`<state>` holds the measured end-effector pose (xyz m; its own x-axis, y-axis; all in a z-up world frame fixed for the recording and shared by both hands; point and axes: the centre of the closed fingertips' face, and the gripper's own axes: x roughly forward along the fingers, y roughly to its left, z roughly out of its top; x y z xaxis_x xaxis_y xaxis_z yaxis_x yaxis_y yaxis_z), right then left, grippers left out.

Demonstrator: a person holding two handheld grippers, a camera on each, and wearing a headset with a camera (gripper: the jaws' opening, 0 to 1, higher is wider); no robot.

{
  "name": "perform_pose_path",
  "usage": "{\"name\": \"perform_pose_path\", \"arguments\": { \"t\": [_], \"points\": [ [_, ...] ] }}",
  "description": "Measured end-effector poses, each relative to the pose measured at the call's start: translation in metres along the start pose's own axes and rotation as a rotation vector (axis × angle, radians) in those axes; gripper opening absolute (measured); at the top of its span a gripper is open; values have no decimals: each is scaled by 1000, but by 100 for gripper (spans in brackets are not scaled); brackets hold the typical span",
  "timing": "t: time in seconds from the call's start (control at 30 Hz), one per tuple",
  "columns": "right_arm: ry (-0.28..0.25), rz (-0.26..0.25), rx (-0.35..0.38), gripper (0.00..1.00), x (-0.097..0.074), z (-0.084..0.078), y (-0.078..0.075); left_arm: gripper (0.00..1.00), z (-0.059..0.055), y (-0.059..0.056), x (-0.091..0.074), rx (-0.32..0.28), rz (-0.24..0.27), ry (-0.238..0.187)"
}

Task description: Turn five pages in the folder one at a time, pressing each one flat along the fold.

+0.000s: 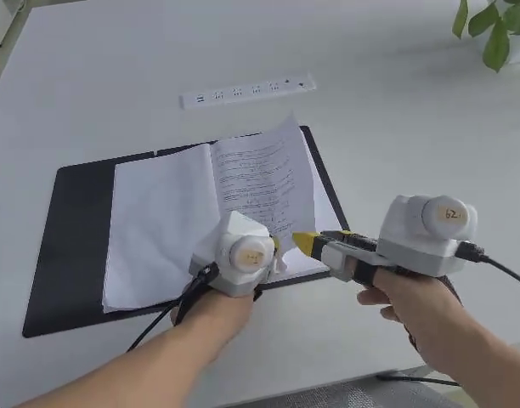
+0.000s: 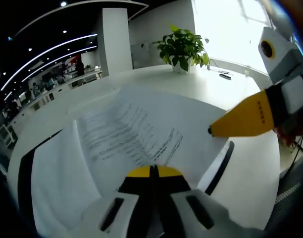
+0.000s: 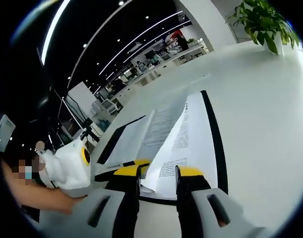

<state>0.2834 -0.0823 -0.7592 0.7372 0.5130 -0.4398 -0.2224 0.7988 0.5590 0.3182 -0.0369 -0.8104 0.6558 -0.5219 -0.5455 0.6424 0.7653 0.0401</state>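
**Page mid-turn**

Right gripper point(image 3: 159, 174) jaws apart, straddling the near corner of the raised page point(image 1: 264, 174), to carry it over, I judge. Left gripper point(image 2: 152, 172) jaws together by the fold, steadying. Folder point(image 1: 73, 238) lies open on the table point(image 1: 396, 110) beyond.

Open office — desk rows point(image 2: 52, 87) (strip lights point(image 2: 47, 52)), plant point(image 2: 183, 47)

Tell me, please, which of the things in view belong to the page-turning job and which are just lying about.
Part of the job: the black folder, its lifted page, the left gripper and the right gripper.

Just lying about: the power strip and the potted plant, both farther back on the white table.
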Motion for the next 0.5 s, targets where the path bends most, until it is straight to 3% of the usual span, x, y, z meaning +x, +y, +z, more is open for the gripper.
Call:
{"name": "perform_pose_path", "arguments": {
  "t": [0.23,0.5],
  "points": [
    [-12,-22,21,2,0,3,-7,0,0,0,0,-4,3,0],
    [-23,-7,70,0,0,4,-5,0,1,0,0,-14,11,2]
  ]
}}
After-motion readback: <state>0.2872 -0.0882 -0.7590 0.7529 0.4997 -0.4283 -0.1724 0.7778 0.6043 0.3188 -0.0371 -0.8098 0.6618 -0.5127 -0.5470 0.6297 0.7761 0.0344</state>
